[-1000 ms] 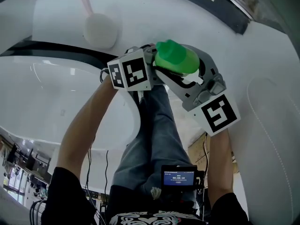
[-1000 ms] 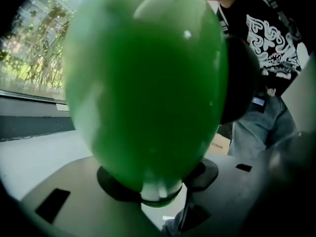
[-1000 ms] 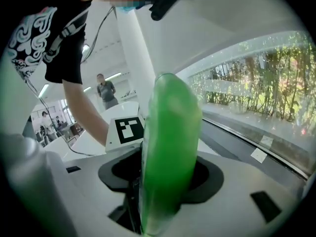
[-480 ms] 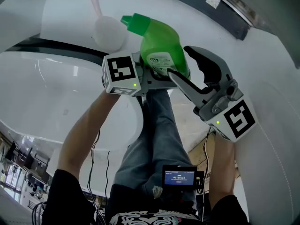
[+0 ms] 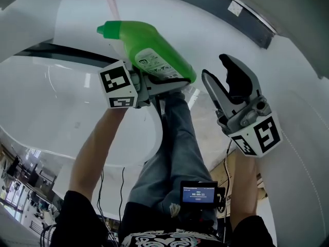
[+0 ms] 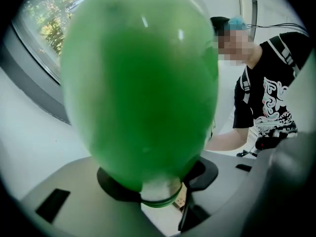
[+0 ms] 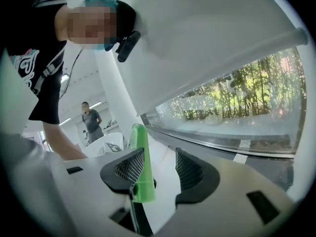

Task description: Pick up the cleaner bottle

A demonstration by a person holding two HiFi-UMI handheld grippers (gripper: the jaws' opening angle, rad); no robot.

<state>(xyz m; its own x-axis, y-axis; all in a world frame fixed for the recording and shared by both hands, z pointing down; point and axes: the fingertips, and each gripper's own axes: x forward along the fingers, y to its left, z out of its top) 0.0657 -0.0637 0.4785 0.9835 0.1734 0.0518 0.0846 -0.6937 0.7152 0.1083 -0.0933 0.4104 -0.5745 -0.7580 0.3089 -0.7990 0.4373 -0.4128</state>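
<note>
The green cleaner bottle (image 5: pixel 154 53) hangs in the air, lying almost on its side with its cap pointing left. My left gripper (image 5: pixel 163 85) is shut on its lower end. In the left gripper view the bottle (image 6: pixel 143 93) fills most of the picture, with the gripper (image 6: pixel 158 184) clamped on its base. My right gripper (image 5: pixel 218 71) is off to the right, apart from the bottle, its jaws closing slowly with nothing between them in the head view. In the right gripper view a slim green shape (image 7: pixel 140 162) shows beside one pad of the gripper (image 7: pixel 160 169); I cannot tell what it is.
White curved surfaces lie all around, crossed by a dark band (image 5: pixel 247 19). The wearer's legs in jeans (image 5: pixel 175 143) and a small screen device (image 5: pixel 198 193) are below. A long window with greenery (image 7: pixel 237 102) and a distant standing person (image 7: pixel 91 120) show in the right gripper view.
The left gripper has carried the bottle up and to the left, tipping it onto its side. The right gripper has let go of the bottle and drawn away to the right.
</note>
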